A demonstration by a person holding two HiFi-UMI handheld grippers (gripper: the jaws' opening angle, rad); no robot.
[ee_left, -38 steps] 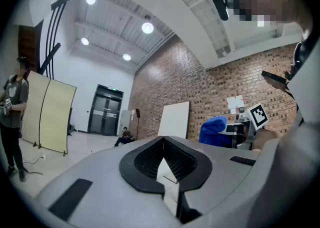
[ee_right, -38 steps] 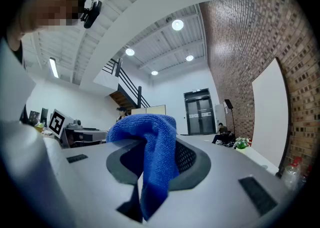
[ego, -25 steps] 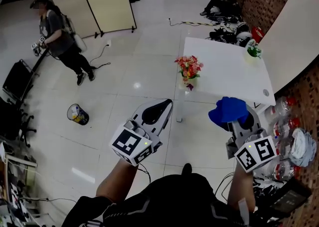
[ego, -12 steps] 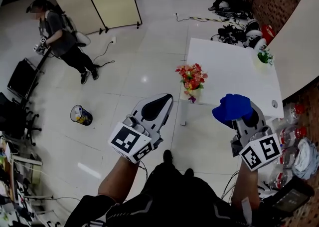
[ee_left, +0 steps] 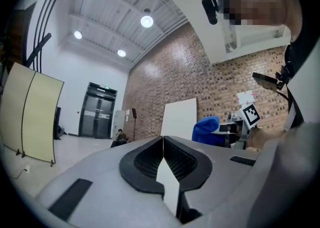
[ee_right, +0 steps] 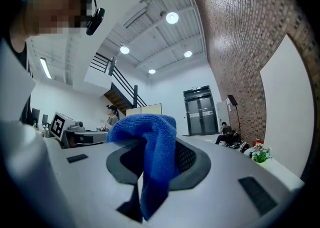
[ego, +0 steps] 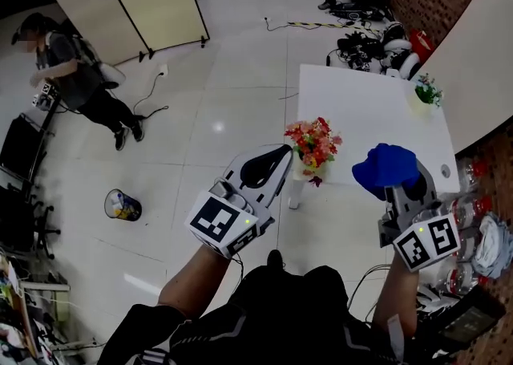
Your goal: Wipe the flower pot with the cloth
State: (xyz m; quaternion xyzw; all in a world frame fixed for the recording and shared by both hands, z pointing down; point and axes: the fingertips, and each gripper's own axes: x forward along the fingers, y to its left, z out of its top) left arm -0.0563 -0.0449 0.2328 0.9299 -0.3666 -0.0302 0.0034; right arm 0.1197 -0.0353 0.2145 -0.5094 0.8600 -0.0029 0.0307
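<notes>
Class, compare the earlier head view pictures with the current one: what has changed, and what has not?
Both grippers have come closer to the white table and its pot of red and orange flowers. Unchanged: the left gripper shut and empty, the right gripper clamping the blue cloth.

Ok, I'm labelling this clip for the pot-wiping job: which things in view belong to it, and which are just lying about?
Belongs to the job:
- blue cloth, clamped in the right gripper
- flower pot on the white table

Just lying about:
- small green plant
- floor bin
- folding screen
- bottles
</notes>
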